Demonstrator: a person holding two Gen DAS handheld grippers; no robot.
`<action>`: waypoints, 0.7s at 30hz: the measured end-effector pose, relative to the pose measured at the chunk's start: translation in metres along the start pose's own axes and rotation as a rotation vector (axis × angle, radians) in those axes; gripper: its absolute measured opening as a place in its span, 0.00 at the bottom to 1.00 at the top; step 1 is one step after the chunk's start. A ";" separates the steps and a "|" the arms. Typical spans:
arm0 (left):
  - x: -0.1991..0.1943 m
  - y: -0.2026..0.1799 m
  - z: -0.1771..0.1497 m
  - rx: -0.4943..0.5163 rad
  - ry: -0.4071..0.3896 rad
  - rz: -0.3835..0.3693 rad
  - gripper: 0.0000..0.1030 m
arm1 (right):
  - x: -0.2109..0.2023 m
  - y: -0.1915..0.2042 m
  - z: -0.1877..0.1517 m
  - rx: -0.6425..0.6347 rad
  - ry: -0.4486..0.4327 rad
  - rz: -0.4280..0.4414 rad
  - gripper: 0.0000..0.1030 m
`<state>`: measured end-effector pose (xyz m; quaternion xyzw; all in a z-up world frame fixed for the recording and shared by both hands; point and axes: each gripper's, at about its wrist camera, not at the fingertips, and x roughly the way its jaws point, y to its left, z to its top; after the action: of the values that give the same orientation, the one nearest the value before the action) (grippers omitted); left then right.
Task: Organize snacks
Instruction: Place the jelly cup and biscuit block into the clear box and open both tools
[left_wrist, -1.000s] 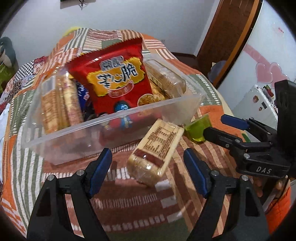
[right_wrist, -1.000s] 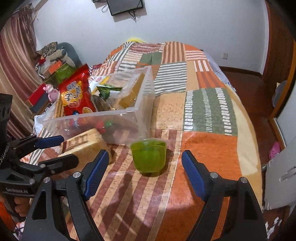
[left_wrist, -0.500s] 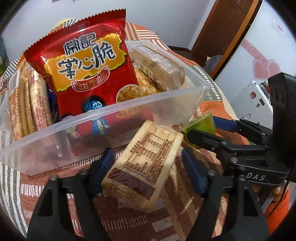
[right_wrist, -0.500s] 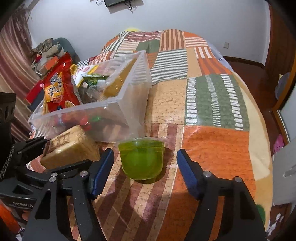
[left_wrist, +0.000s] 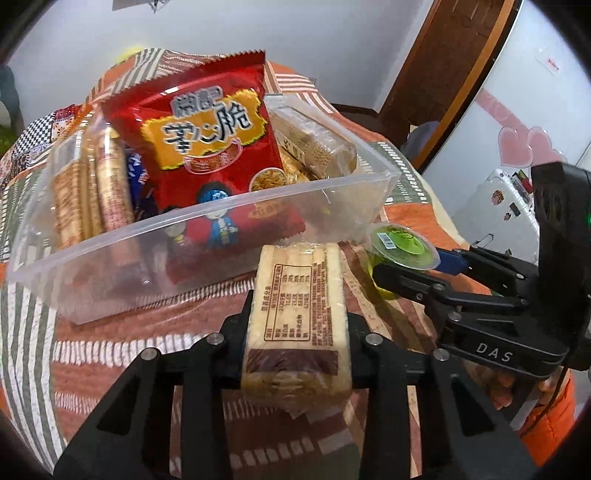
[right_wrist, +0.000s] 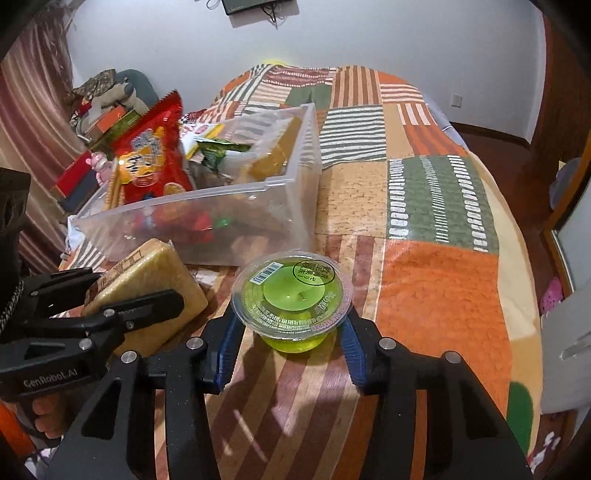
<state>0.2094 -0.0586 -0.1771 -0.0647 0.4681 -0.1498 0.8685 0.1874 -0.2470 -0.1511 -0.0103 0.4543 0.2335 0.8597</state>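
Note:
A cellophane biscuit pack (left_wrist: 295, 295) with a printed label sits lengthwise between the pads of my left gripper (left_wrist: 295, 325), whose jaws are closing and press on its sides. My right gripper (right_wrist: 291, 332) grips a green jelly cup (right_wrist: 291, 291) below its sealed lid, its jaws closing too. Both are just in front of a clear plastic box (left_wrist: 229, 218) that holds a red snack bag (left_wrist: 207, 147) and several cracker packs. The left wrist view also shows the cup (left_wrist: 404, 242) in the right gripper to the right.
Everything lies on a bed with a patchwork blanket (right_wrist: 439, 288) of orange, green and striped squares. The bed's edge falls away at the right. Boxes and soft toys (right_wrist: 107, 107) are piled by the curtain at the left. A white cabinet (left_wrist: 495, 206) and a wooden door stand at the right.
Both grippers have closed from wide open: the left onto the biscuit pack, which now lies in line with its fingers, the right onto the jelly cup, whose lid now faces the camera.

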 end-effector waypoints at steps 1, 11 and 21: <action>-0.002 -0.001 0.001 -0.001 -0.006 0.001 0.34 | -0.002 0.001 -0.001 0.000 -0.003 0.000 0.44; -0.050 0.005 0.003 -0.019 -0.103 0.005 0.34 | -0.030 0.015 0.008 -0.023 -0.077 -0.011 0.44; -0.087 0.019 0.017 -0.051 -0.199 0.023 0.34 | -0.053 0.027 0.024 -0.044 -0.173 0.004 0.44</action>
<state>0.1819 -0.0127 -0.1033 -0.0958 0.3841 -0.1207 0.9104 0.1689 -0.2381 -0.0901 -0.0082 0.3728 0.2452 0.8949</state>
